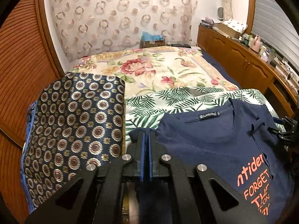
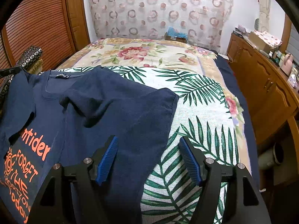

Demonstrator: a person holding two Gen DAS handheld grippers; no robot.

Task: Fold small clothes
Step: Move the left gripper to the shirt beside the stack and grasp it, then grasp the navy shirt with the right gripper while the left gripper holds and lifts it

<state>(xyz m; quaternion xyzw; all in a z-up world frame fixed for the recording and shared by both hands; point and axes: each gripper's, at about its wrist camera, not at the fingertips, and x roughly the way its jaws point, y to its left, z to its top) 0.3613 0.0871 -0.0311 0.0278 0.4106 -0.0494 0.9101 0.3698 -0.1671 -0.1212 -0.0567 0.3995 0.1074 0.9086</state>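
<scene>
On the bed [image 2: 214,112], over the palm-leaf sheet near its front edge, lies the navy T-shirt [image 2: 115,100] with orange lettering, front side up and its collar label toward the far end of the bed. The folding is only at its beginning, I judge: the body of the shirt is still spread out, with creases around the collar and one sleeve loosely lying across the chest, and no clean fold line can be seen. The left hand-held gripper [image 1: 146,136] has its blue pads pressed together on a pinch of the navy fabric at the shoulder or sleeve edge on the side of the patterned cushion [image 1: 74,127], so this corner seems to be taken for the first fold. The right hand-held gripper [image 2: 148,156] has its jaws wide apart, one pad above the shirt's sleeve and the other above the sheet, and it grips nothing yet. What is left is nearly everything: to take the other side, bring the sleeves in, and fold the body.
</scene>
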